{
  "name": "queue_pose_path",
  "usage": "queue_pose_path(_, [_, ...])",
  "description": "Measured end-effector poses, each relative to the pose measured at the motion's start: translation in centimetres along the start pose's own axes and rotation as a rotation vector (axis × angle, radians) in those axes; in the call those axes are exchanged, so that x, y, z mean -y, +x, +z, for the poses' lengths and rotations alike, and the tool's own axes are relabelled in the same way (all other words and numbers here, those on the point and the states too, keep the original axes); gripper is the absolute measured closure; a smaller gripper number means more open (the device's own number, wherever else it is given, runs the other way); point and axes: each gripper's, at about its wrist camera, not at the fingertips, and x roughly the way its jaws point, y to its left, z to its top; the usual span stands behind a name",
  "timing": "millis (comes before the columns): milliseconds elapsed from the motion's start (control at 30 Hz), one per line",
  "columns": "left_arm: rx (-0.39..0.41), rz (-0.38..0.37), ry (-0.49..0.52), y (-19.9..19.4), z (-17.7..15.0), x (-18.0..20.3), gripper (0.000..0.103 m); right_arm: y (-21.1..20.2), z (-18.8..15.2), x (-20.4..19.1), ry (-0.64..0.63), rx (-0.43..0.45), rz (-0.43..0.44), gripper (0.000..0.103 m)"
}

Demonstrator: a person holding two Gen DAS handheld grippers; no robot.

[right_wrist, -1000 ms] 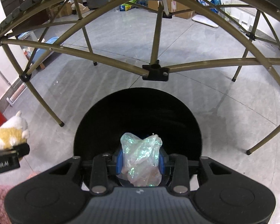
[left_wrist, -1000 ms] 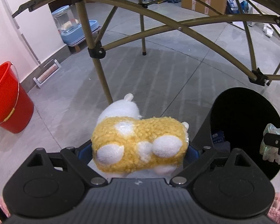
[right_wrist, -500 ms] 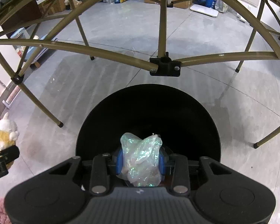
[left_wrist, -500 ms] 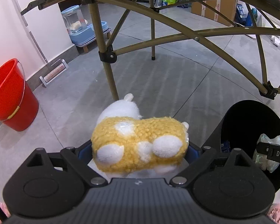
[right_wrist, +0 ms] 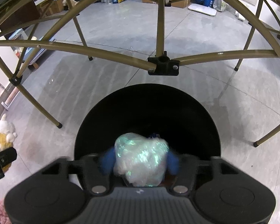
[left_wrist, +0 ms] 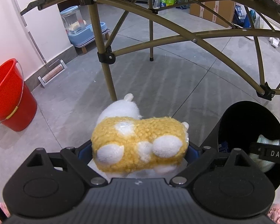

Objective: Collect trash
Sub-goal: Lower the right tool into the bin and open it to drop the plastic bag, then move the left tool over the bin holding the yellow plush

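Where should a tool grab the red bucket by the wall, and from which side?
Grip the red bucket at its rim, coming down from above: it stands upright with the mouth open. Its wire handle hangs down the side, thin and close against the wall, a poorer target.

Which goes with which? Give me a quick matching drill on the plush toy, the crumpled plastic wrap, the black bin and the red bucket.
Things:
1. plush toy
2. crumpled plastic wrap
3. black bin
4. red bucket

States or places:
A. standing by the white wall
B. between the opening jaws of the right gripper, over the bin
C. gripped in the left gripper
D. on the floor under the table frame, mouth open upward

Pairs: 1-C, 2-B, 3-D, 4-A
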Motion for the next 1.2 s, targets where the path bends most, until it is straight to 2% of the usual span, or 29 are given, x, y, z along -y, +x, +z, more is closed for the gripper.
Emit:
queue_pose_path(33, [0.001, 0.0, 0.0, 0.0, 0.0, 0.0, 0.009, 0.1, 0.0, 0.0, 0.003, -0.006, -0.008, 0.0])
queue_pose_path(167, [0.002, -0.003, -0.002, -0.1, 0.0, 0.0, 0.009, 0.0, 0.0, -0.1, -0.013, 0.004, -0.039, 0.0])
queue_pose_path(700, [0.031, -0.041, 0.006, -1.4, 0.3, 0.6, 0.009, -1.2, 0.0, 0.7, -0.008, 0.029, -0.051, 0.0])
queue_pose_path(1200, [0.089, -0.084, 0.025, -3.2, 1.2, 2.7, 0.009, -4.0, 0.1, 4.0, 0.02, 0.093, -0.073, 0.0])
